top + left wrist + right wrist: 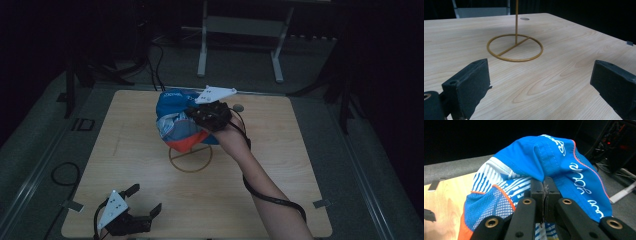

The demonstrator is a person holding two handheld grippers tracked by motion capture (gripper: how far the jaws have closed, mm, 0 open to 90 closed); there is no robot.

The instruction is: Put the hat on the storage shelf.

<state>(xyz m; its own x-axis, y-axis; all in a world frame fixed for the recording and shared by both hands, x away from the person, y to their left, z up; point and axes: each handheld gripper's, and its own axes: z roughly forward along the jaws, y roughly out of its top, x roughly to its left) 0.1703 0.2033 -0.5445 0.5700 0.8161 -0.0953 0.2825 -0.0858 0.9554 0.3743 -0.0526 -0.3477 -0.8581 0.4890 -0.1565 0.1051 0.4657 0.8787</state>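
A blue, white and orange cap [177, 122] hangs above the table's middle, draped over a thin gold stand whose ring base [190, 158] lies on the wood. My right gripper [196, 114] is shut on a fold of the blue fabric [541, 162], jaws pressed together on it [545, 185]. My left gripper [145, 199] rests open near the table's front left corner, nothing between its pads [469, 82]. From there the gold ring [515, 47] and its upright rod [516, 17] stand ahead on the wood.
The light wooden tabletop [280, 165] has a small round hole [238, 107] near its far edge. A metal frame stand [240, 30] and dark cables [155, 65] lie on the floor beyond. A black cable [272, 197] trails along the person's right forearm.
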